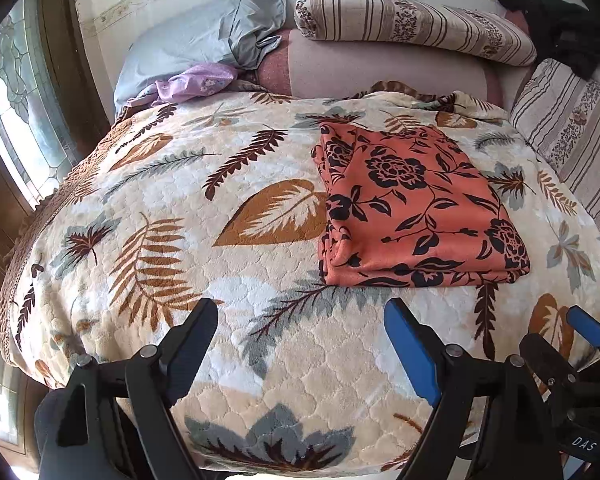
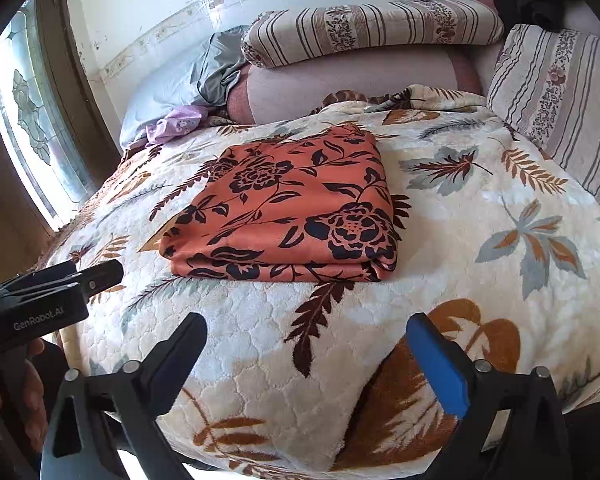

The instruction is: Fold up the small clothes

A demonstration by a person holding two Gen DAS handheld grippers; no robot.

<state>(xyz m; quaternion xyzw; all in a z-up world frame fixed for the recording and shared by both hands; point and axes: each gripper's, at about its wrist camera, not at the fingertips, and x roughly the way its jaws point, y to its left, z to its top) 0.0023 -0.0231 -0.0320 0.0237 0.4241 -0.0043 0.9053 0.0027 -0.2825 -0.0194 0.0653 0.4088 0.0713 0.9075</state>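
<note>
An orange cloth with black flowers lies folded into a flat rectangle on the leaf-patterned bedspread. It also shows in the right wrist view. My left gripper is open and empty, held above the bedspread a little short of the cloth's near edge. My right gripper is open and empty, also short of the cloth's near edge. The right gripper's blue finger shows at the right edge of the left wrist view. The left gripper's body shows at the left of the right wrist view.
Striped pillows and a pink bolster lie at the head of the bed. A grey-blue pillow and a lilac cloth sit at the back left. A window is on the left. Another striped cushion lies at the right.
</note>
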